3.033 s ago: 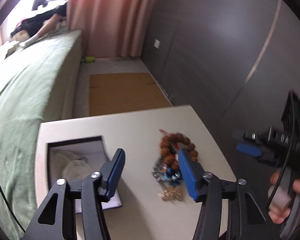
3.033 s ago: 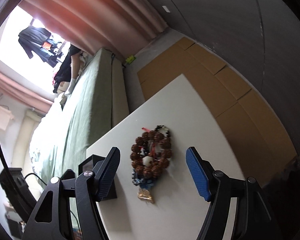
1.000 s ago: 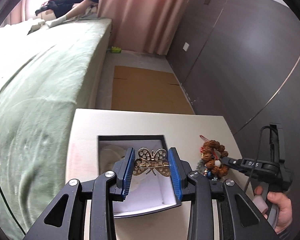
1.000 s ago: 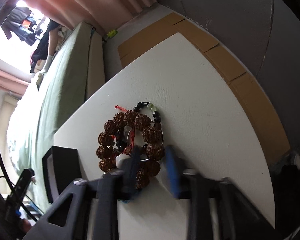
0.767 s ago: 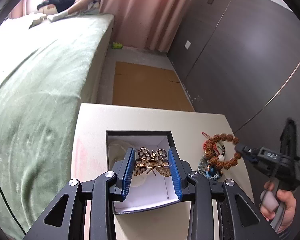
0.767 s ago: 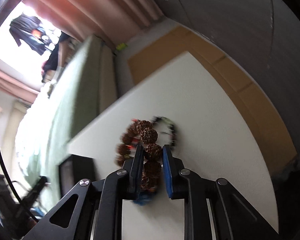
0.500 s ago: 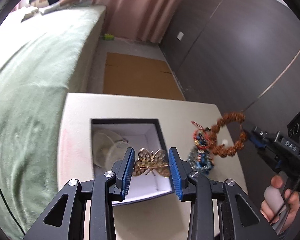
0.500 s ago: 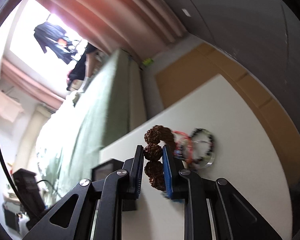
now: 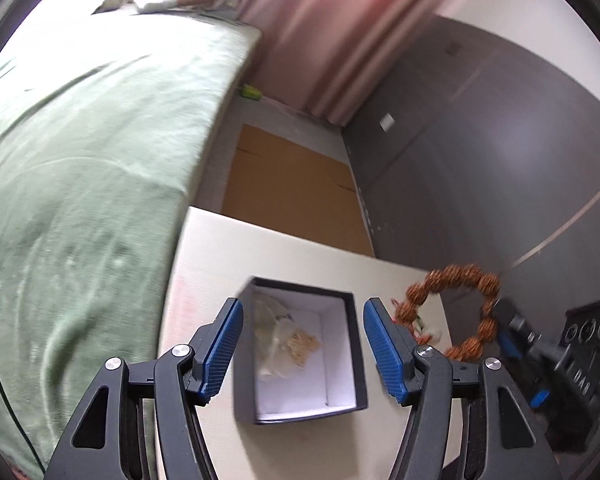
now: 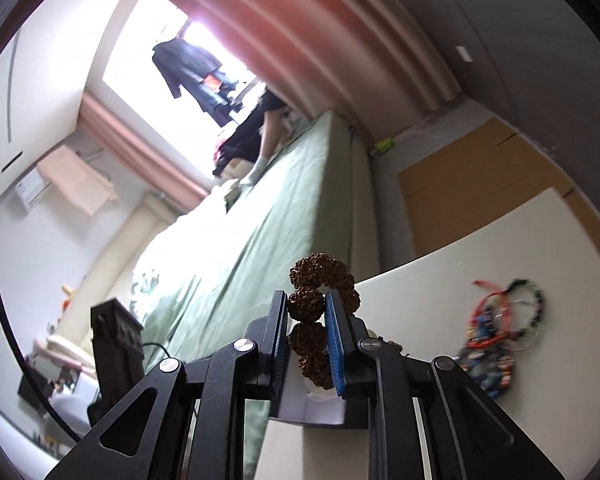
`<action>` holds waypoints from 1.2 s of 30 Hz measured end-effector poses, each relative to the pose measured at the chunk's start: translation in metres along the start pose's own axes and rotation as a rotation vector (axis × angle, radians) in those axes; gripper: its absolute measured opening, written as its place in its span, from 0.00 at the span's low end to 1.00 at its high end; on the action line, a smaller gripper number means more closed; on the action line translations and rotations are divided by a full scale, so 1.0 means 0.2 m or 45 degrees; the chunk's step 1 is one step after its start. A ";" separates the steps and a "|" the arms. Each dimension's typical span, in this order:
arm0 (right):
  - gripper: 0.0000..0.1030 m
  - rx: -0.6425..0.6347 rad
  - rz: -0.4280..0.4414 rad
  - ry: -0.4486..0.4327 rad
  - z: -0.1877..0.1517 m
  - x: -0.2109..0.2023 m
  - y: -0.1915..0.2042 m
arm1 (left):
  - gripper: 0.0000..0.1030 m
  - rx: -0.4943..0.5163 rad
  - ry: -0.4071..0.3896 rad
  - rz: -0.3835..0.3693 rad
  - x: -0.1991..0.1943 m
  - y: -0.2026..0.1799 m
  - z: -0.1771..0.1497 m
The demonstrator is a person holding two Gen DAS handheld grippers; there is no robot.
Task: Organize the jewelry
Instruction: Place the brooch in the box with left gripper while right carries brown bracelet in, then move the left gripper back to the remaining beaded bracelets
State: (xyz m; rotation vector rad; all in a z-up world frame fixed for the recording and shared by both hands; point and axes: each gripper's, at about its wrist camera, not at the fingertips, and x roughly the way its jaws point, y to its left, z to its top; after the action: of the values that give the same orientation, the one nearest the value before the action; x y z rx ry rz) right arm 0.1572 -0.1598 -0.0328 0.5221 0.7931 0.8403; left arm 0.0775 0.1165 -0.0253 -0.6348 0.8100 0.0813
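Jaws on my left gripper (image 9: 302, 346) are opening with nothing between them, poised above the open black jewelry box (image 9: 352, 360) on the cream table (image 9: 228, 248), where a gold butterfly brooch (image 9: 302, 346) lies on the white lining beside a clear pouch (image 9: 266, 320). My right gripper (image 10: 307, 334) is clamped narrowly on a brown bead bracelet (image 10: 306, 300), holding it in the air off to the right of the box, and the remaining pile of bracelets (image 10: 496, 340) sits on the table near its far right edge.
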 end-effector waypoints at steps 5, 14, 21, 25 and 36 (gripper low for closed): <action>0.20 -0.037 0.046 0.078 -0.05 0.15 0.08 | 0.62 -0.047 -0.057 0.010 -0.07 0.07 0.04; 0.33 -0.041 -0.127 0.291 -0.14 0.40 0.05 | 0.62 -0.066 -0.066 0.021 -0.11 0.12 0.05; 0.50 -0.017 -0.172 0.155 -0.07 0.19 -0.03 | 0.62 -0.039 -0.048 0.032 -0.08 0.08 0.03; 0.50 0.046 -0.221 0.103 -0.03 0.06 -0.13 | 0.62 -0.004 -0.033 0.036 -0.04 0.03 0.01; 0.51 0.182 -0.346 0.052 0.08 -0.17 -0.35 | 0.62 0.144 0.027 0.015 0.10 -0.23 -0.09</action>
State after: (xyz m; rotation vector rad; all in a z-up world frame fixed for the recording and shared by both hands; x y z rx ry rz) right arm 0.1882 -0.2295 -0.0578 0.5111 0.9427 0.5475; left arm 0.0940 0.0667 -0.0254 -0.5248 0.8328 0.0395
